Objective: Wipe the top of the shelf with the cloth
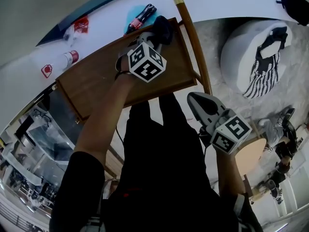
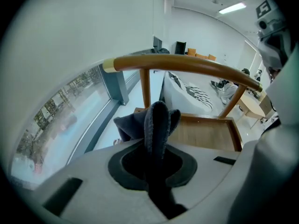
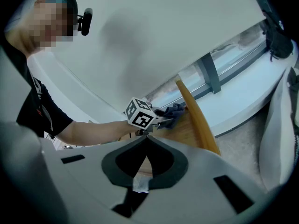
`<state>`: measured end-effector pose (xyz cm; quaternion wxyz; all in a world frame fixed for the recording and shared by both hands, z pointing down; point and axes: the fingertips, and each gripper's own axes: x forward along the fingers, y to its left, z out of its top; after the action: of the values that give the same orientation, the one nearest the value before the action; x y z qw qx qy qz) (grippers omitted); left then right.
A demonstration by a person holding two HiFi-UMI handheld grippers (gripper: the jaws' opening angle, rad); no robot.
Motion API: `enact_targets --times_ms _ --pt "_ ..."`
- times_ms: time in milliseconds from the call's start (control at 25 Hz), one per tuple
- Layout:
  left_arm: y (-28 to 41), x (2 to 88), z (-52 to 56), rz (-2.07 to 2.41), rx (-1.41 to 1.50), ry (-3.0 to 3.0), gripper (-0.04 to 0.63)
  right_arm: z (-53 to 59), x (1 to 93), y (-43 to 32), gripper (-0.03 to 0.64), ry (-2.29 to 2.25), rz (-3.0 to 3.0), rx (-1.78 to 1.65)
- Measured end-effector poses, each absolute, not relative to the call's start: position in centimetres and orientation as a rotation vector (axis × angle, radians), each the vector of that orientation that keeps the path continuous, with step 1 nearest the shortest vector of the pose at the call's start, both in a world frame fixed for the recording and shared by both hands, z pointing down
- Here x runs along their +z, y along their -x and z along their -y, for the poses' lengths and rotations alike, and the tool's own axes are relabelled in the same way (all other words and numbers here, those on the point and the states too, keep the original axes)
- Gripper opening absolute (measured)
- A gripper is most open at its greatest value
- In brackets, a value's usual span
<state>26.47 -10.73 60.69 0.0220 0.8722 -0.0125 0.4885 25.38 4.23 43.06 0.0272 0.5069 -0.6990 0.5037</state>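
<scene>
Left cube (image 1: 146, 62): black-and-white square marker patterns on its faces; no letters or digits.
Right cube (image 1: 231, 134): the same kind of square marker patterns; no letters or digits.
Clear bottle (image 1: 67, 60): red label, with print too small to read.
Dark bottle (image 1: 141, 17): red band label, illegible.
Red packet (image 1: 81, 24): pale marks, unreadable.
Red tag (image 1: 47, 71): a white shape on it, unreadable.
Black shirt (image 3: 39, 108): a small pale print, too small to read.
Readable words, brands or numbers: none.
</scene>
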Motion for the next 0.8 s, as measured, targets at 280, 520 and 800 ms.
enact_targets --times_ms 280,520,800 --pt "-18.5 56.1 13.9 0.25 1.431 -2.684 0.038 -1.6 41.4 -20.7 0.005 -1.437 2.248 1.49" --pt "-5.5 52.9 15.0 0.481 1.415 -2.605 0.038 1.0 40.2 -13.5 0.005 -1.274 2.336 1.427" --pt "11.1 50.9 15.0 0.768 1.462 -2.432 0.038 2.7 39.5 -2.4 0.005 -1.027 2.409 1.386"
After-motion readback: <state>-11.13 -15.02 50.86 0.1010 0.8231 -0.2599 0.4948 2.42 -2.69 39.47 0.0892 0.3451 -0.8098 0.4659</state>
